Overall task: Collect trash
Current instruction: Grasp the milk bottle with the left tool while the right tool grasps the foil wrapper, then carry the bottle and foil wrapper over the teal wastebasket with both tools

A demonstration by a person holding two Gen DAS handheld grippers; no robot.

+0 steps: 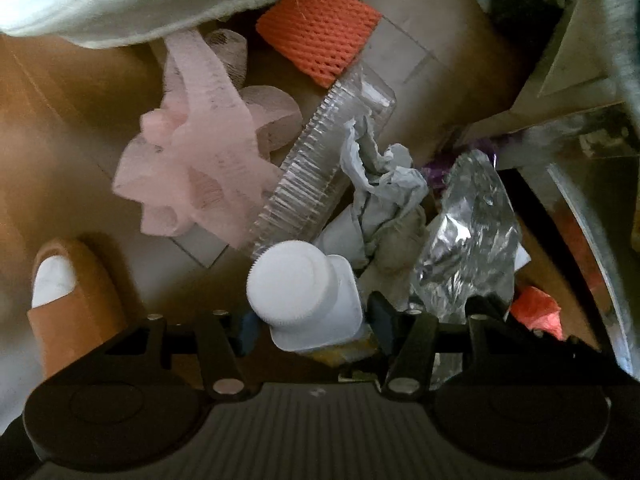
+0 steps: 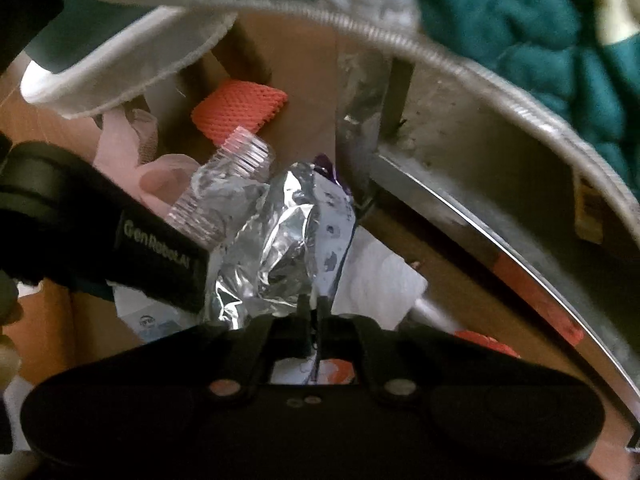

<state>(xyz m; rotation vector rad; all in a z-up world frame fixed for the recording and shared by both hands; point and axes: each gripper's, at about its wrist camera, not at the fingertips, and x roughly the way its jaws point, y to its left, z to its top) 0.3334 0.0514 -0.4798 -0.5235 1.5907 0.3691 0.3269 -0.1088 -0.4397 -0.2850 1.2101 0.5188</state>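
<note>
Slipper toe, tan with a white sock showing, sits at the far left of the left wrist view on the wood floor. To its right lies a heap of trash: pale pink foam netting, then a clear ribbed plastic container leaning across the pile, with an orange foam net sleeve above it. Below the container, the left gripper has its jaws about half spread, set on either side of a white plastic bottle with a ribbed cap; the pads appear to press its sides. Right of the bottle come crumpled white paper and a silver foil wrapper, then a scrap of orange plastic beside a metal frame.

From the right wrist camera, the other gripper's black body crosses the left side. At centre, the right gripper is fully pinched together on the lower edge of the foil wrapper, whose outside shows purple print. Farther right, white paper lies on the floor beside a curved chrome rail, under teal quilted fabric.
</note>
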